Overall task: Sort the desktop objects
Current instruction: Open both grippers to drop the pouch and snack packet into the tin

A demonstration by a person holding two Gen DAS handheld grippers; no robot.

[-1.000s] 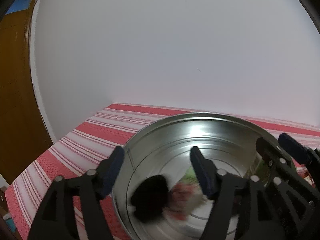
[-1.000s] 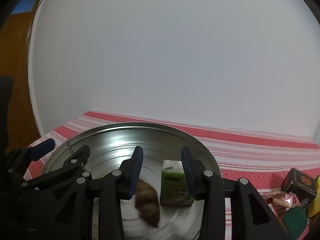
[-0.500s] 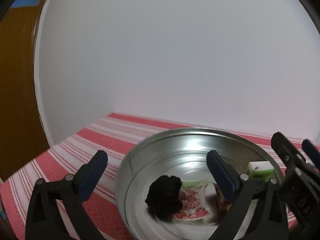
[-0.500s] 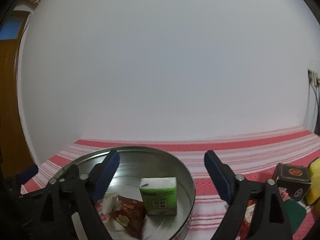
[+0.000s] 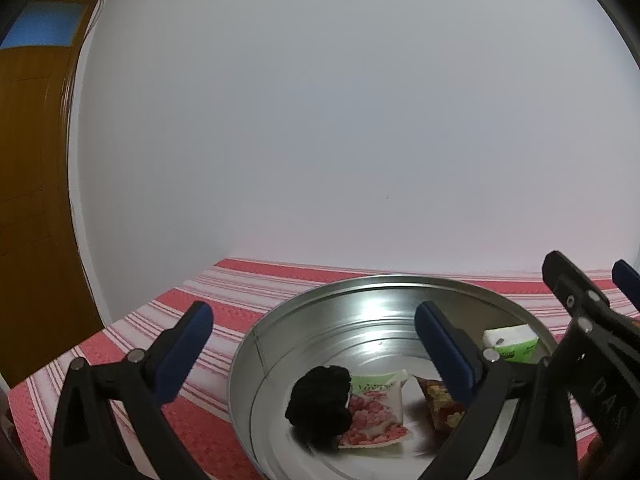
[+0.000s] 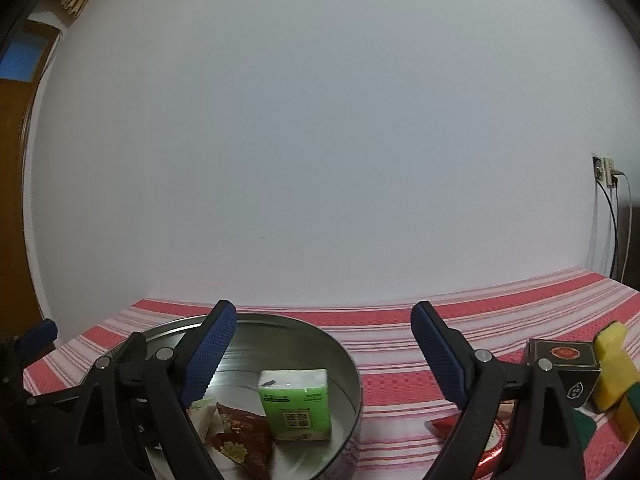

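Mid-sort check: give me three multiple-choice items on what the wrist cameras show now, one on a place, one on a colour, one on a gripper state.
1. Where is the green tissue pack?
A. on the striped cloth
B. inside the metal basin
C. held by a gripper

2. What colour is the fuzzy clump in the basin?
A. black
B. yellow
C. white

3. What state is the right gripper in?
A. shut on the pack
B. shut, holding nothing
C. open, holding nothing

Answers:
1 B: the pack stands on the basin's floor.
2 A: it is dark black beside the pink snack packet.
3 C: its fingers are spread wide with nothing between.
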